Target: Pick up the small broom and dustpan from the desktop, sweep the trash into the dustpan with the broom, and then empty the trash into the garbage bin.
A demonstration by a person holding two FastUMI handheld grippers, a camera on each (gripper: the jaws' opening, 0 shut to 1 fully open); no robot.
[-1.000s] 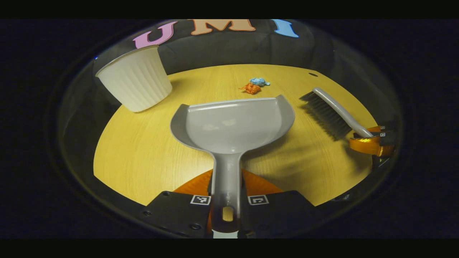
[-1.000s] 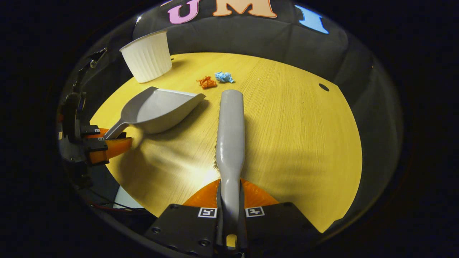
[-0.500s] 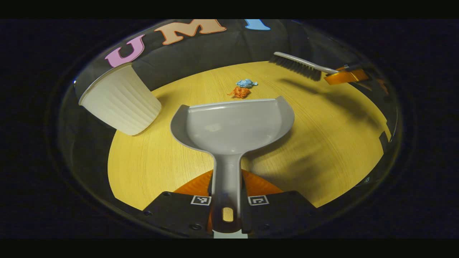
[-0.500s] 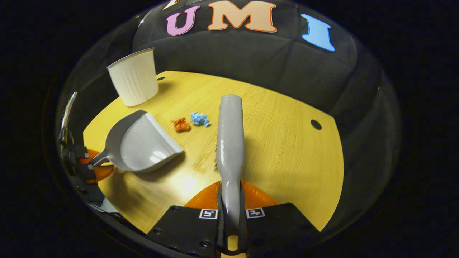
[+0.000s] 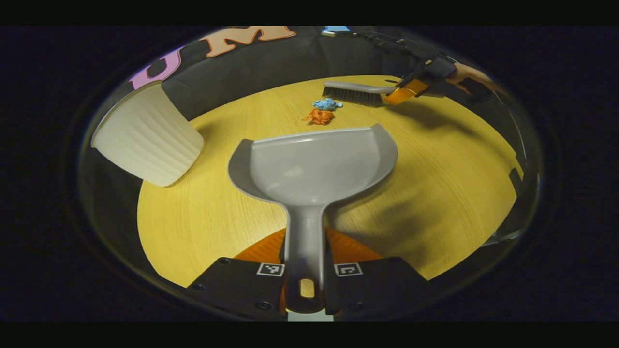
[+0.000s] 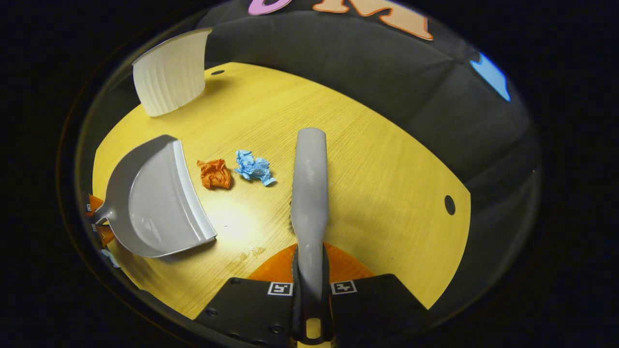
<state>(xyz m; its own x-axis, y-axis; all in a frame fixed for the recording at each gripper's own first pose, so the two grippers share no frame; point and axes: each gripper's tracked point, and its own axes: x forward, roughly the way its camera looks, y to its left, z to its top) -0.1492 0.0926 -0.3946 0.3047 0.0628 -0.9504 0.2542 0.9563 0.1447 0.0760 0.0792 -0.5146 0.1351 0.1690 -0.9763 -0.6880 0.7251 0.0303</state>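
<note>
dustpan [image 5: 314,166] handle between left jaws | broom [image 6: 309,193] handle between right jaws

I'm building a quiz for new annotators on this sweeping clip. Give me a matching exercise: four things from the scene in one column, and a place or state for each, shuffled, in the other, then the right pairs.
Things
1. grey plastic dustpan
2. grey-handled small broom
3. crumpled orange paper scrap
4. white ribbed paper bin

Places or states
A. lying on the wooden desktop just ahead of the dustpan's open lip
B. handle clamped in the left gripper
C. standing at the desktop's far left edge
D. handle clamped in the right gripper

Pairs: 1-B, 2-D, 3-A, 4-C
</note>
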